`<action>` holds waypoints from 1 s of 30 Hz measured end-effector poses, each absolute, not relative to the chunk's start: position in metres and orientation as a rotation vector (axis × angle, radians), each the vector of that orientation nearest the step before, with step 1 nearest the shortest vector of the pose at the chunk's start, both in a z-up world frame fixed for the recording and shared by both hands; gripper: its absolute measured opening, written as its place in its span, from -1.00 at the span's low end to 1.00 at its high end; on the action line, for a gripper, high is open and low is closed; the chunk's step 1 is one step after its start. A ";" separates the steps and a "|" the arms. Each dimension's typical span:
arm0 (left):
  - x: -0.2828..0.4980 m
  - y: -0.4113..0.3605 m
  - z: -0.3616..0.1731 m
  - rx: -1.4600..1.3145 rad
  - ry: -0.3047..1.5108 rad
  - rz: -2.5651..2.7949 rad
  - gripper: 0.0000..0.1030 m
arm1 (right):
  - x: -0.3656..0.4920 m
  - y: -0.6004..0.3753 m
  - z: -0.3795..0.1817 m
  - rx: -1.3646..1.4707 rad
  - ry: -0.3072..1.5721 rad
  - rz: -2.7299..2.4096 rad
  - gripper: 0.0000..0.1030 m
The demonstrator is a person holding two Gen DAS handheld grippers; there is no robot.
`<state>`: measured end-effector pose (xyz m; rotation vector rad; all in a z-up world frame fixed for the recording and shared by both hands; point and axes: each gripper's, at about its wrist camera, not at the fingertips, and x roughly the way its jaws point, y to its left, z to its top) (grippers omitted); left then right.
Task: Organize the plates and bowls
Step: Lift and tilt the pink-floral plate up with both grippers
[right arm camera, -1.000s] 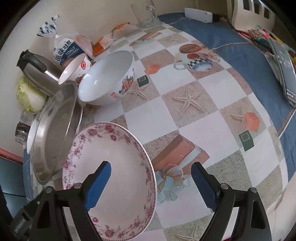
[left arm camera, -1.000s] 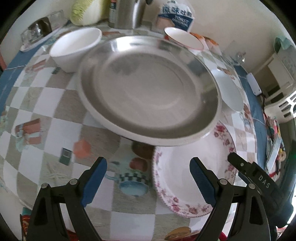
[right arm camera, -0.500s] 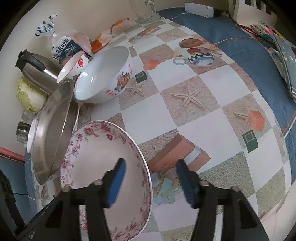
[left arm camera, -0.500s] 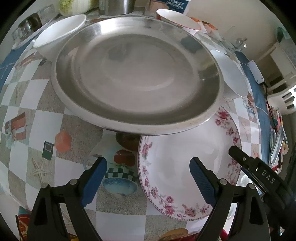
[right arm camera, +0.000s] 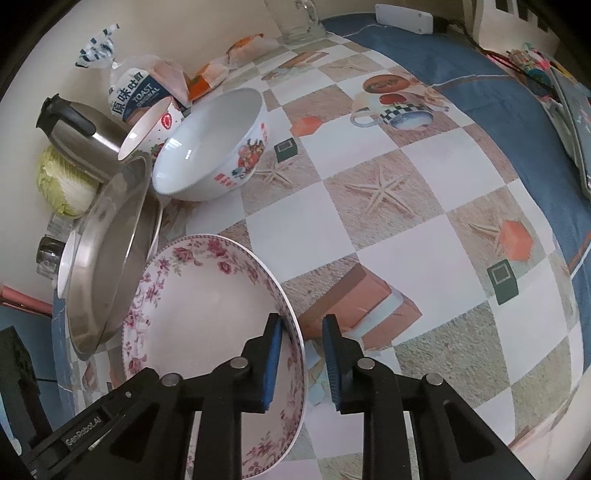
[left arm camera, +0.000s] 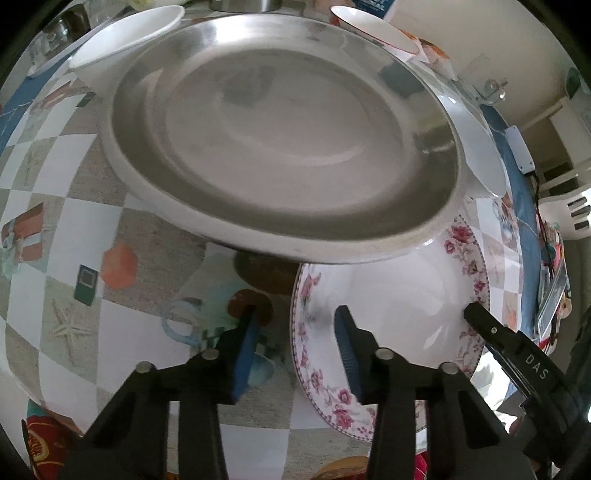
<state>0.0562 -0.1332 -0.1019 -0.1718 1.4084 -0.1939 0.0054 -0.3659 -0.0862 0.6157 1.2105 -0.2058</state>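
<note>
A floral-rimmed white plate lies on the checked tablecloth, also in the right wrist view. My left gripper straddles its near-left rim, jaws partly closed with a gap. My right gripper straddles the opposite rim, jaws narrowed, the left pad touching the rim and the right pad a little off it. A large steel plate sits just behind, its edge overlapping the floral plate; it shows tilted in the right wrist view. A white printed bowl stands beyond.
A plain white bowl and a small red-printed bowl stand near a steel kettle, a cabbage and a toast bag by the wall. A glass mug is at the back.
Both grippers have narrowed from wide open around the floral plate's rim. The left gripper has moved forward toward the plates.
</note>
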 end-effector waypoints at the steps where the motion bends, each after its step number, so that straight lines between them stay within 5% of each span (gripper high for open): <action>1: 0.056 -0.138 -0.102 -0.163 1.407 -0.198 -0.25 | 0.004 -0.367 -0.086 0.618 1.211 -0.208 -0.54; 8: 0.049 -0.165 -0.108 -0.177 1.414 -0.279 -0.55 | -0.010 -0.391 -0.089 0.676 1.198 -0.218 -0.54; 30: 0.064 -0.171 -0.110 -0.283 1.380 -0.313 -0.57 | -0.020 -0.419 -0.106 0.861 1.103 -0.071 -0.56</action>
